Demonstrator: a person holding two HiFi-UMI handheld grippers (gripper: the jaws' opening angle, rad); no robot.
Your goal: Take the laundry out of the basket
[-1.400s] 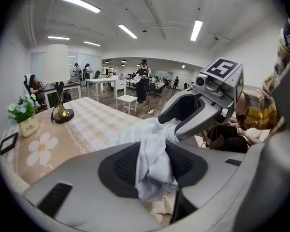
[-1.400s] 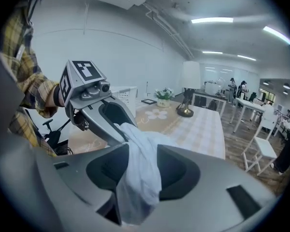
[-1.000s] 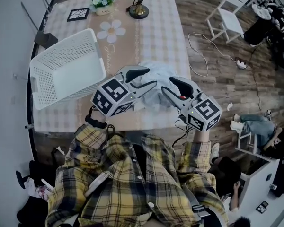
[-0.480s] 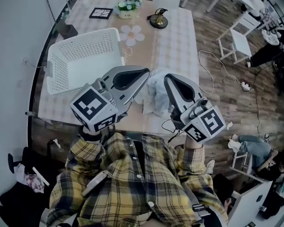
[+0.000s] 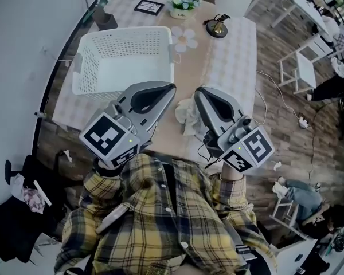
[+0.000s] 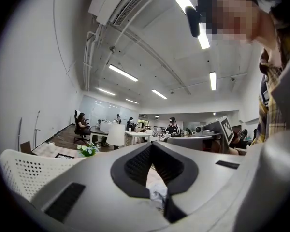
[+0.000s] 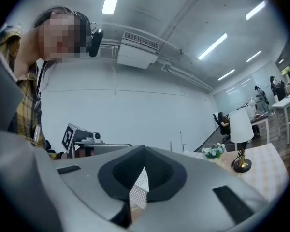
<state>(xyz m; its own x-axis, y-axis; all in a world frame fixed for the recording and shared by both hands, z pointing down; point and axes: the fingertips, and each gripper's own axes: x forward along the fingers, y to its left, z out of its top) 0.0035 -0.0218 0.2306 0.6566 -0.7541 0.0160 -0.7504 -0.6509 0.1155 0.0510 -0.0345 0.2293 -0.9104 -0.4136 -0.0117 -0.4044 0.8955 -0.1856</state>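
Left gripper (image 5: 172, 88) pinching, right gripper (image 5: 197, 91) pressed shut beside, the white laundry (image 5: 189, 112) at the basket's (image 5: 87, 67) five o'clock: probably light, limp cloth, best taken by a bunched fold.

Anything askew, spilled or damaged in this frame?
Nothing stands out. The white laundry basket sits upright on the table, and the crumpled white garment is already outside it, near the table's front edge.
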